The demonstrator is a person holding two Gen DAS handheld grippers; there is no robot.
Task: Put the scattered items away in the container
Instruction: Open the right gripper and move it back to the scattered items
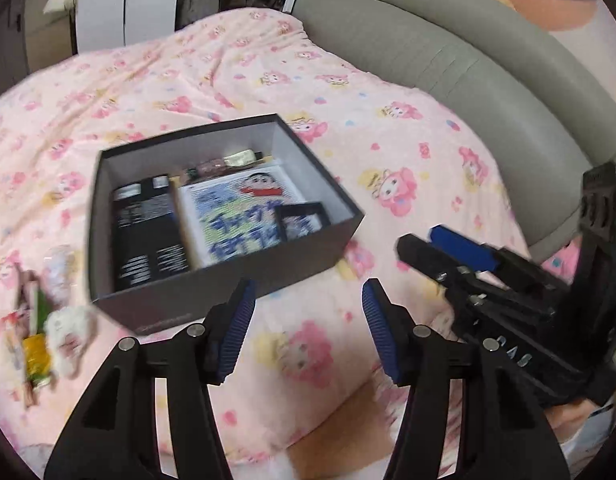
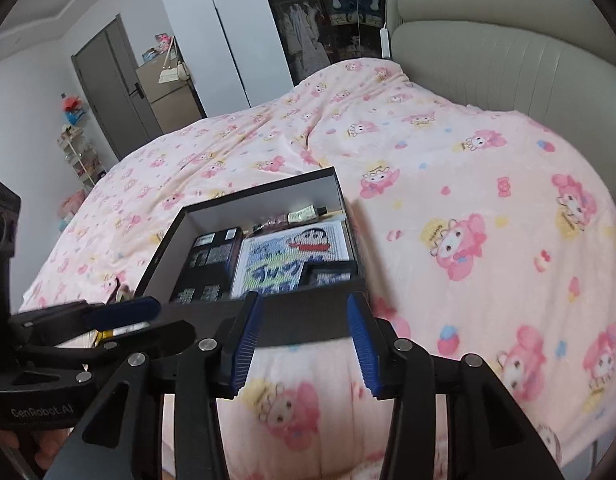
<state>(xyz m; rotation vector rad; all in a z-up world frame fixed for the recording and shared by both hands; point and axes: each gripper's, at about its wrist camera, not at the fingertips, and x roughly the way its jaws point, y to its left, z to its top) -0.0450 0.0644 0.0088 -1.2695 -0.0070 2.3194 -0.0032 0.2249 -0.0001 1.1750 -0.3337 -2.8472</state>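
- We see the box [image 1: 223, 216] standing open at the centre of the left wrist view, on the bed [image 1: 388, 152] with its pink cartoon blanket.
- Inside it lie a dark flat package [image 1: 147, 232] on the left, a cartoon picture pad [image 1: 235, 216] in the middle, a small dark frame [image 1: 299, 220] at the right, and some small wrapped things along the far wall.
- Our left gripper [image 1: 308, 332] has its jaws apart with nothing between them; only blanket shows in the gap, below the box's near wall.
- Our right gripper [image 2: 303, 344] also has its jaws apart and empty, in front of the box's near wall; from the left wrist view it shows at the right edge of the frame.
- Both sets of jaws look empty and clear of the box, so we judge we are between picks.
- Loose items [image 1: 43, 320] remain at the lower left of the left wrist view: a white fluffy thing, a yellow-green packet and some blurred pieces, just beside the box's left corner.
- Next we would swing the left gripper toward that pile, keep its jaws wide, settle over one piece and close. The soft blanket may let small pieces sink or slide.
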